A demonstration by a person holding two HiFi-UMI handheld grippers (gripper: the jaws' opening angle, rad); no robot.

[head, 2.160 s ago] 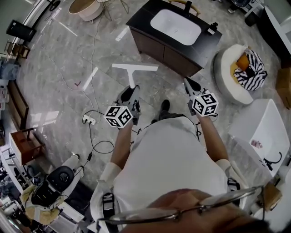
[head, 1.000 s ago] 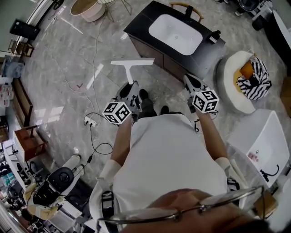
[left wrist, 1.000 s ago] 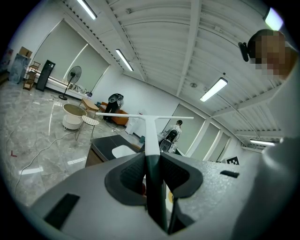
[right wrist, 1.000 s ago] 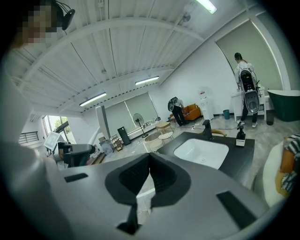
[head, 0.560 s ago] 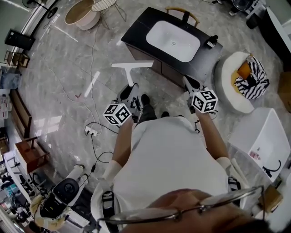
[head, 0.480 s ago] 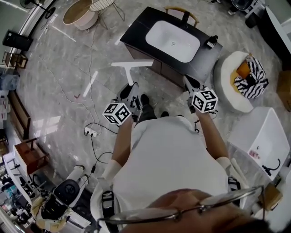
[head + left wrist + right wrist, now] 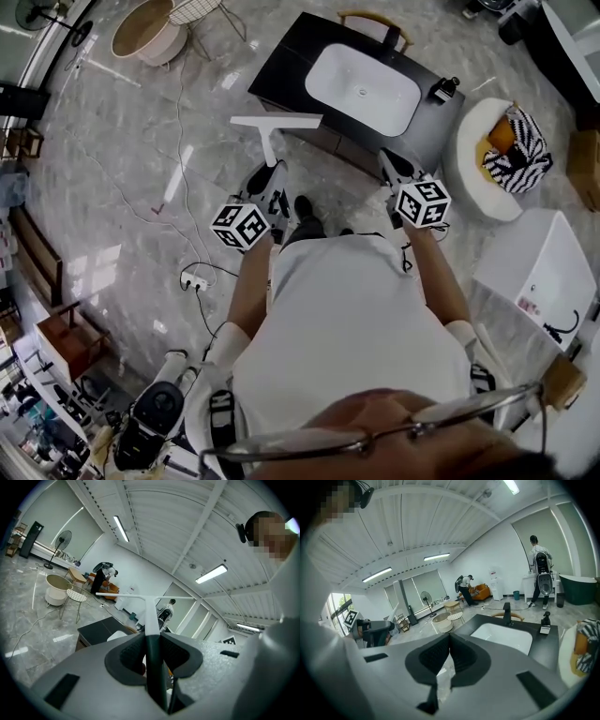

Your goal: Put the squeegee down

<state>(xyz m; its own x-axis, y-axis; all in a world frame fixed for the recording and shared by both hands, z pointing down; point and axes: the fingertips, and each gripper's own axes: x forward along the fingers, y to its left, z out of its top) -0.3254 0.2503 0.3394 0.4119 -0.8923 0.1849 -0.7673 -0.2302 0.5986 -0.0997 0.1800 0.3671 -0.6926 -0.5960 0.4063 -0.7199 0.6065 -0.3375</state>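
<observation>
The squeegee has a white T-shaped blade point(image 7: 277, 121) and a dark handle point(image 7: 153, 660). My left gripper point(image 7: 269, 178) is shut on that handle, and the blade point(image 7: 145, 596) sticks out level ahead of the jaws. In the head view the blade hangs over the floor, close to the left front corner of the black vanity point(image 7: 287, 54) with its white sink point(image 7: 364, 87). My right gripper point(image 7: 392, 169) is held before the vanity's front right. Its jaws point(image 7: 449, 652) are shut with nothing between them, and the sink point(image 7: 502, 637) lies just beyond.
A soap bottle point(image 7: 442, 91) and a black tap point(image 7: 506, 612) stand on the vanity. A white armchair with a striped cushion point(image 7: 514, 141) sits to the right, and a white tub point(image 7: 536, 272) nearer. A cable and power strip point(image 7: 193, 279) lie on the floor at left.
Both grippers have moved forward toward the vanity with the person. The squeegee blade, which was over open floor, now hangs close to the vanity's left front corner.
</observation>
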